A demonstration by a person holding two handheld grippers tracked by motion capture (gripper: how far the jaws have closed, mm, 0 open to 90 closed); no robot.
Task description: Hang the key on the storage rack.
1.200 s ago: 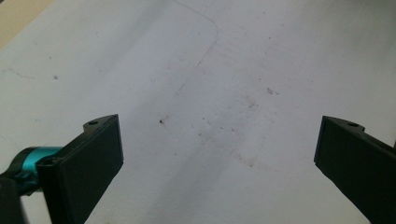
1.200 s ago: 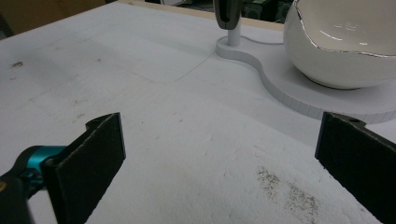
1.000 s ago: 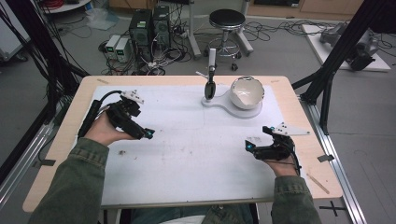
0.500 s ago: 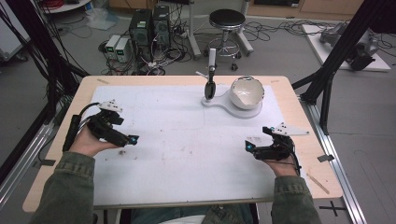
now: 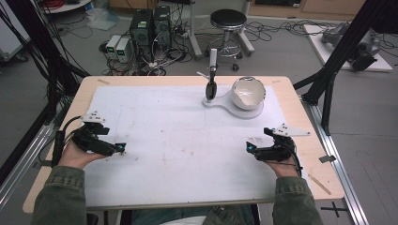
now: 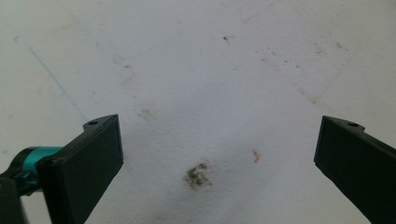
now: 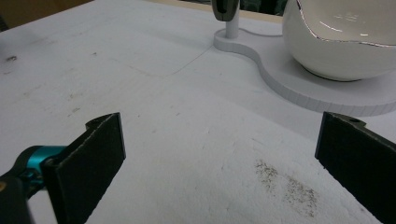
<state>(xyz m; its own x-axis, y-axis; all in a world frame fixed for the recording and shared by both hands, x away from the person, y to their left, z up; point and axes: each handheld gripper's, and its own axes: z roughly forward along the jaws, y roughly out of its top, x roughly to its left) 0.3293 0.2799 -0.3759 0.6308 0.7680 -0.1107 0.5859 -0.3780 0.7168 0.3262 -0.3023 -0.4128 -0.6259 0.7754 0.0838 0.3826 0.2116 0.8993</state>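
A white bowl (image 5: 248, 92) with a silver rim sits on a flat white curved base (image 5: 224, 102) at the table's far right. An upright black-and-white handled tool (image 5: 212, 79) stands on the base's left end. My left gripper (image 5: 120, 148) rests low at the near left of the white sheet (image 5: 178, 122), open and holding nothing. In its own view the left gripper (image 6: 219, 140) hangs over a dark smudge (image 6: 197, 175). My right gripper (image 5: 250, 147) sits open at the near right, pointing left. Ahead of the right gripper (image 7: 219, 140) are the bowl (image 7: 345, 42) and the base (image 7: 299, 84).
The sheet covers a wooden table (image 5: 305, 108) with bare edges. Beyond the far edge stand a stool (image 5: 227, 21), computer boxes (image 5: 150, 23) and floor cables. Black frame legs (image 5: 328, 84) rise at the right. A small orange speck (image 6: 255, 156) lies near the smudge.
My left gripper has drawn back toward the person and to the left, from mid-left of the sheet to its near left. The right gripper has stayed put.
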